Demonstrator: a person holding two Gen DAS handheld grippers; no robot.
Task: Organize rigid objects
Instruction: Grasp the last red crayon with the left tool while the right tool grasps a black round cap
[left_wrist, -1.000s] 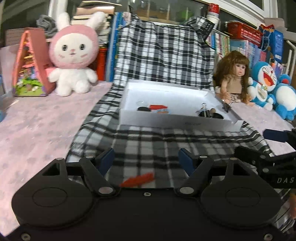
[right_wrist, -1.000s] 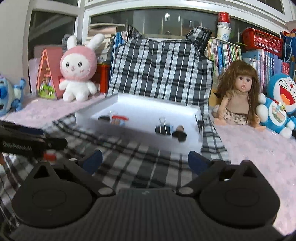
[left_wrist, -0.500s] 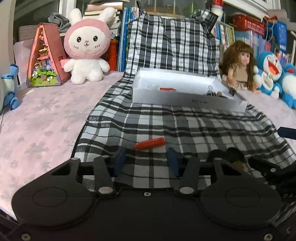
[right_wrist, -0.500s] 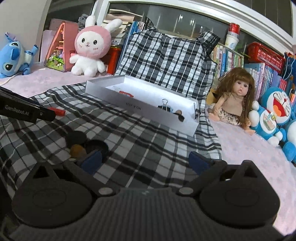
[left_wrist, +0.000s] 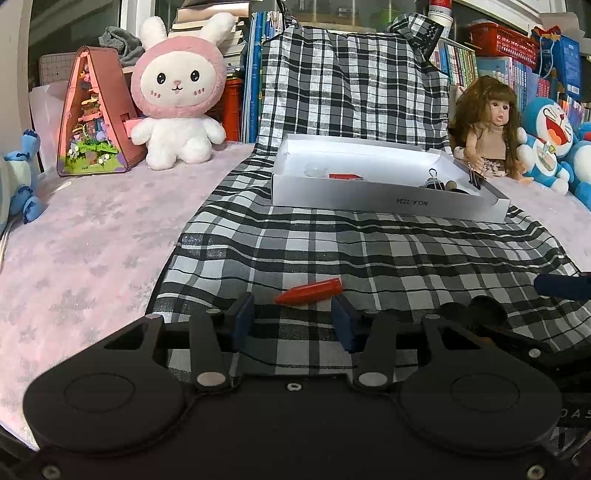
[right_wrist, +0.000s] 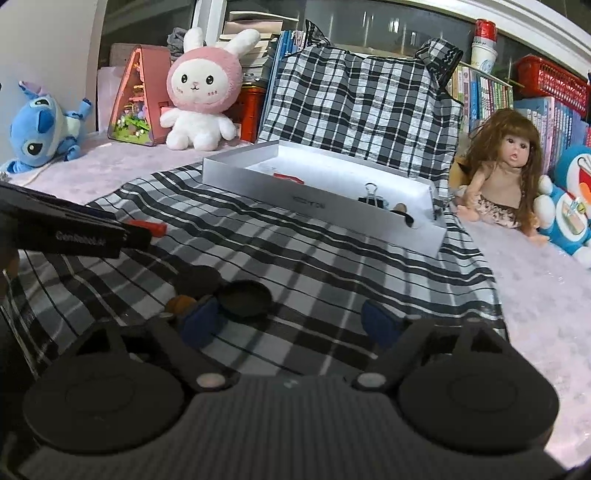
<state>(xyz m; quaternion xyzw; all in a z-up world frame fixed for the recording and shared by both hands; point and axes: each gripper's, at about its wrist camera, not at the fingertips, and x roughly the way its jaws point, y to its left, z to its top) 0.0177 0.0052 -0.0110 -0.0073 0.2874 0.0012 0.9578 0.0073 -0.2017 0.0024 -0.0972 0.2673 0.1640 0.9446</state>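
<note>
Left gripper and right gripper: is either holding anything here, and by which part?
Nothing is held. The left gripper stands just short of the red pen cap; the right gripper, closing, grips nothing.

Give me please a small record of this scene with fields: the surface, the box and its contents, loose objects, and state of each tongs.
surface: checked cloth over a pink cover
box: white box, open, at the far end of the cloth
box contents: red piece, binder clip, small dark items
loose objects: red crayon-like piece; black round lid
left tongs: open, just behind the red piece, not gripping
right tongs: open, jaws just narrowing, lid near its left pad
</note>
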